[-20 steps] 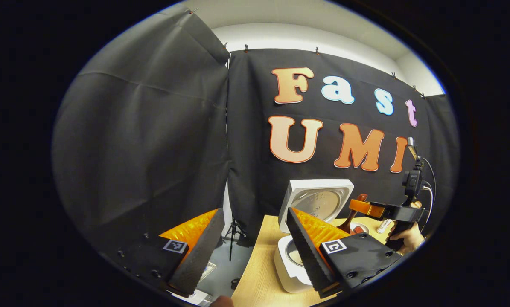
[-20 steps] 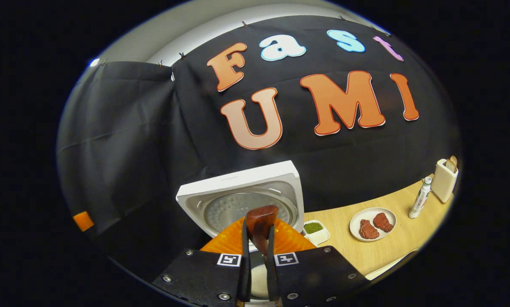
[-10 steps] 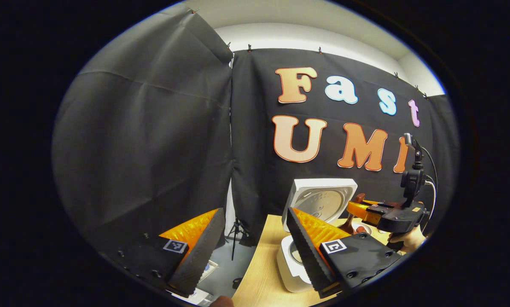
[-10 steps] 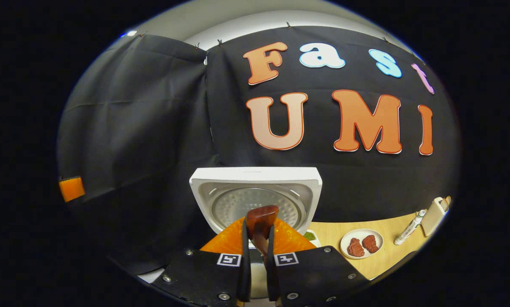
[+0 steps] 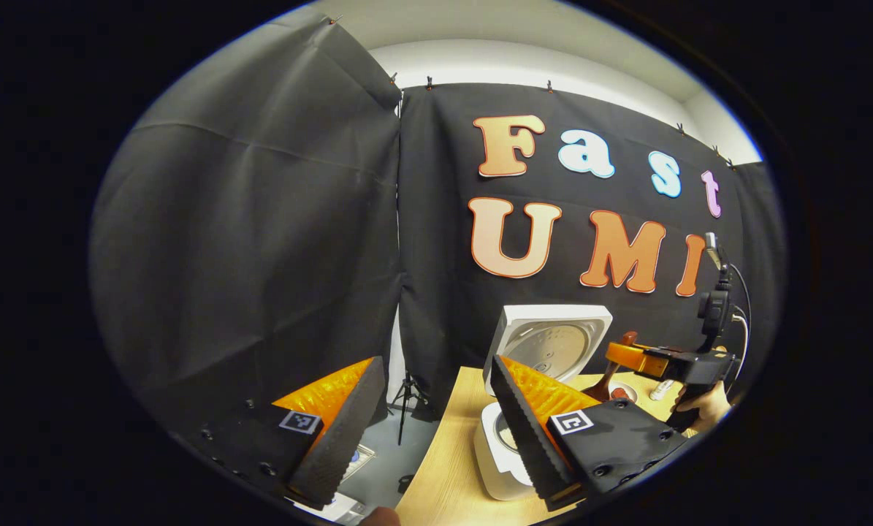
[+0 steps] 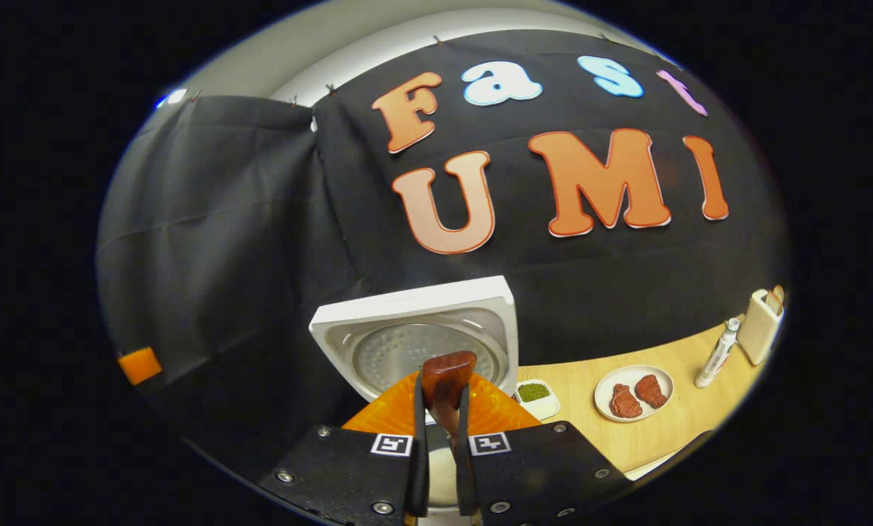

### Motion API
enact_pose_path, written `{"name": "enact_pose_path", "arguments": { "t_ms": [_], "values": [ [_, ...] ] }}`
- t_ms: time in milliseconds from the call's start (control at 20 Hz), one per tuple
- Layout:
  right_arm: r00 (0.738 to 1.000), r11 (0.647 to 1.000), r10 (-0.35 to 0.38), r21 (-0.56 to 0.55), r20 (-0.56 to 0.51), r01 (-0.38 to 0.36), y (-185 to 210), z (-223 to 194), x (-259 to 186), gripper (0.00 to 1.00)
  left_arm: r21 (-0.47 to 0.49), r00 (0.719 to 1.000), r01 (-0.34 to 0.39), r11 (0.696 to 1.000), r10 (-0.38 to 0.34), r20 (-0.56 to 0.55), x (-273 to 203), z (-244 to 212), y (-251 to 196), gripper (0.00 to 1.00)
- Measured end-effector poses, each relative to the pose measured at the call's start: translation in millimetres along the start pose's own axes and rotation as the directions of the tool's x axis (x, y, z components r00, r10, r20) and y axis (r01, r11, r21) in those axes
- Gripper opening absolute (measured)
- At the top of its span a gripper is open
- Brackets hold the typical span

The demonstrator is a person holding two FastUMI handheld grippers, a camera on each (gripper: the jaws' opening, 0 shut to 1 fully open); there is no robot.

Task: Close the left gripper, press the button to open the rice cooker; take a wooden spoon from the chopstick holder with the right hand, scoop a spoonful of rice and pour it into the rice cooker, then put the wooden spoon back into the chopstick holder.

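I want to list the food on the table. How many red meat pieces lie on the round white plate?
2. Both lie side by side on the white plate: the left piece, the right piece. None seems hidden.

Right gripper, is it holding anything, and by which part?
Yes: the right gripper is shut on the wooden spoon, its fingers clamping the handle end.

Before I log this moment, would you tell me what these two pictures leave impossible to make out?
- Spoon bowl: in the right gripper view the right gripper is shut on the wooden spoon, and its own fingers hide the scooping end, so any rice on it is unseen.
- Rice cooker pot: the left gripper, open, has a finger across it in the left gripper view.
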State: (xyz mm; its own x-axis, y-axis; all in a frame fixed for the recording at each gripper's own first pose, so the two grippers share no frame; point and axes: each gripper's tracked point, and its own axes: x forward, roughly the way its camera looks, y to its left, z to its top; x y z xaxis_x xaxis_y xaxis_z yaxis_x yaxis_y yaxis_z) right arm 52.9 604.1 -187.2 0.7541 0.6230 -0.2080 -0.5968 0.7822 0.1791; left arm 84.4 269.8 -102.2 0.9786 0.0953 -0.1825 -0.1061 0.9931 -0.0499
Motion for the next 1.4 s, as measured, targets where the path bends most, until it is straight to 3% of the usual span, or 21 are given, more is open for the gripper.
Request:
{"name": "enact_pose_path", "arguments": {
  "t_ms": [250,500,700,950,1400],
  "values": [
    [0.998,0.957,-0.011,0.291,0.068,-0.010,-56.2,36.2,-32.6,0.14,0.000,1.000,0.009,1.000,-0.009,-0.004,-0.6,0.0,-17.8,0.99],
    [0.983,0.915,-0.117,0.399,0.140,0.052,-147.5,68.2,-85.6,0.14,0.014,1.000,0.014,1.000,-0.014,0.012,-0.4,5.4,-31.0,0.99],
    [0.955,0.904,-0.253,0.391,0.158,0.175,-233.9,77.3,-138.1,0.14,-0.003,0.999,0.043,0.999,-0.043,0.014,-1.6,8.4,-54.7,0.98],
    [0.911,0.864,-0.384,0.409,0.152,0.295,-327.2,71.8,-206.0,0.14,0.010,0.998,0.063,0.998,-0.064,0.028,-4.1,15.2,-81.3,0.99],
    [0.848,0.778,-0.524,0.447,0.077,0.441,-429.3,11.1,-283.4,0.14,0.015,0.997,0.070,0.997,-0.070,0.030,-10.0,18.2,-117.1,0.99]
  ]
}}
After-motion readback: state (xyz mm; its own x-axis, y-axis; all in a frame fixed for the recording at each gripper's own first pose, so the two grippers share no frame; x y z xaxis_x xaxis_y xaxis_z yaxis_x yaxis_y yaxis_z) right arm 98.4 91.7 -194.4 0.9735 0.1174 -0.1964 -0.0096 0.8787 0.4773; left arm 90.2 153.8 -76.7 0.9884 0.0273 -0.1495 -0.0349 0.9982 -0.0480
